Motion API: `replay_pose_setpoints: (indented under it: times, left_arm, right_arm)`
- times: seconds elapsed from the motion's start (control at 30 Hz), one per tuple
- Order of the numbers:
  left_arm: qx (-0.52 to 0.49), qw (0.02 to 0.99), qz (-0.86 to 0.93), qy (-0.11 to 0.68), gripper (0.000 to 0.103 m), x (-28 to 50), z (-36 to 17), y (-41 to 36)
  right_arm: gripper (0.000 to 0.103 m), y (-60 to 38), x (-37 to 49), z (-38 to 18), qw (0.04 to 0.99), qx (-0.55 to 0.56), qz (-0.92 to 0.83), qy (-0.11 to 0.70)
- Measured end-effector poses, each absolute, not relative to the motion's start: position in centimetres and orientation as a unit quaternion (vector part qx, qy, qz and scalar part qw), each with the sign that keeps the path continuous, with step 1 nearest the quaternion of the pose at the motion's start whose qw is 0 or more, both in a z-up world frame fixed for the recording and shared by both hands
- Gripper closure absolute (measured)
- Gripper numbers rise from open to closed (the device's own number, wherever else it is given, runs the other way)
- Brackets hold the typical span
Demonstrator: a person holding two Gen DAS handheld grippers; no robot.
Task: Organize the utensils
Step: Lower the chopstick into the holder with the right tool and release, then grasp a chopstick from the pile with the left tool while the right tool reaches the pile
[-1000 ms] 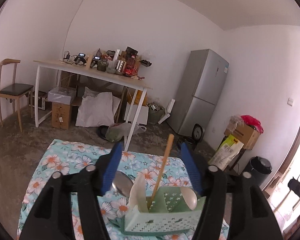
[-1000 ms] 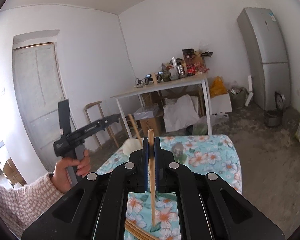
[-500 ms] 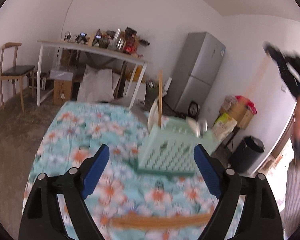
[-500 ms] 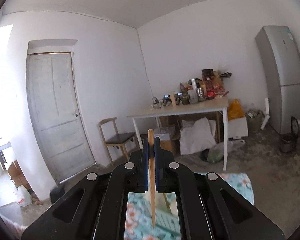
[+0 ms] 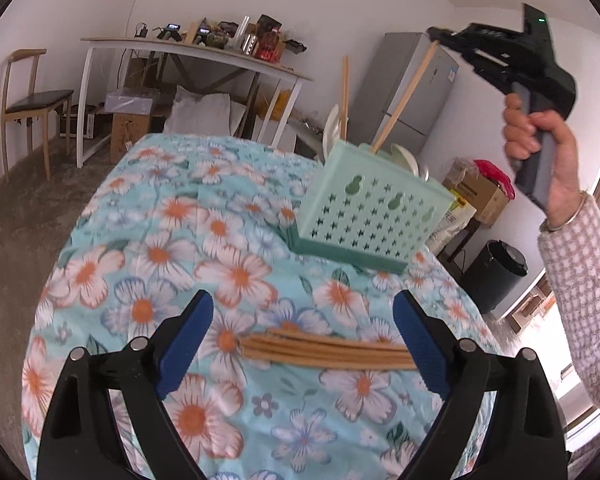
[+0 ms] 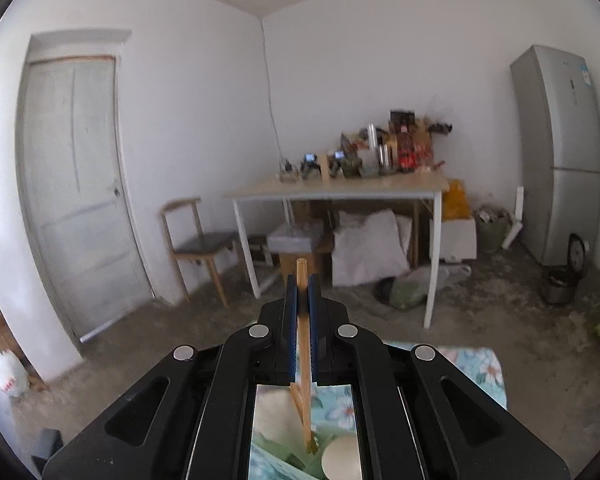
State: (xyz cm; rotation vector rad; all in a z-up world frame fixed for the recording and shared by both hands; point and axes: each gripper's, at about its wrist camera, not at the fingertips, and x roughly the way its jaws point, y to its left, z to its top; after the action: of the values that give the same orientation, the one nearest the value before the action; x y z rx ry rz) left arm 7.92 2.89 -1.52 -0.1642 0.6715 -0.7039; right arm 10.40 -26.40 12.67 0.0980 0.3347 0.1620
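Lowered toward the chopstick bundle (image 5: 328, 350) at six o'clock, the left gripper (image 5: 302, 344) is opening wide and empty; the right gripper (image 6: 302, 312) pinches one chopstick (image 6: 303, 344) over the basket (image 5: 370, 216), where one stands already.

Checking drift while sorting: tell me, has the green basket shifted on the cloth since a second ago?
Cannot tell: the green basket sits higher in the left view, but the camera itself moved.

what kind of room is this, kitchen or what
Probably a plain room in a home, used as a kitchen or dining space: a fridge by the wall, a floral-clothed table with a utensil basket, and a cluttered white table beside a wooden chair.
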Motion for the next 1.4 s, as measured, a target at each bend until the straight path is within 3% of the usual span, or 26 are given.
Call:
replay_pose_setpoints:
  times: [0.1, 0.27, 0.6, 0.67, 0.97, 1.3, 1.4]
  left_arm:
    - [-0.081, 0.876, -0.342, 0.331, 0.014, 7.8, -1.9, 2.8]
    - [-0.082, 0.876, -0.340, 0.333, 0.014, 7.6, -1.9, 2.6]
    - [-0.074, 0.874, -0.336, 0.342, 0.013, 6.2, -1.6, 2.0]
    - [-0.070, 0.875, -0.337, 0.340, 0.013, 5.8, -1.7, 1.9]
    - [-0.070, 0.853, -0.359, 0.373, 0.013, 4.5, -2.8, 1.0]
    - [-0.300, 0.713, -0.366, 0.517, 0.055, 8.5, -9.1, 1.2]
    - [-0.351, 0.693, -0.351, 0.523, 0.057, 9.5, -9.9, 1.4]
  right_arm:
    - [0.099, -26.5, 10.8, 11.3, 0.975, 0.052, 0.080, 0.202]
    - [0.075, -27.2, 7.9, 12.6, 0.978, 0.064, 0.073, 0.185]
    - [0.061, -28.7, -0.6, 13.4, 0.979, 0.098, 0.065, 0.166]
    - [0.056, -28.9, -1.9, 12.2, 0.975, 0.112, 0.068, 0.182]
    - [0.055, -28.6, -6.3, 1.4, 0.926, 0.205, 0.050, 0.313]
    - [0.055, -27.6, -7.6, -2.6, 0.906, 0.213, 0.047, 0.362]
    - [0.055, -28.2, -7.8, -3.0, 0.905, 0.217, 0.051, 0.361]
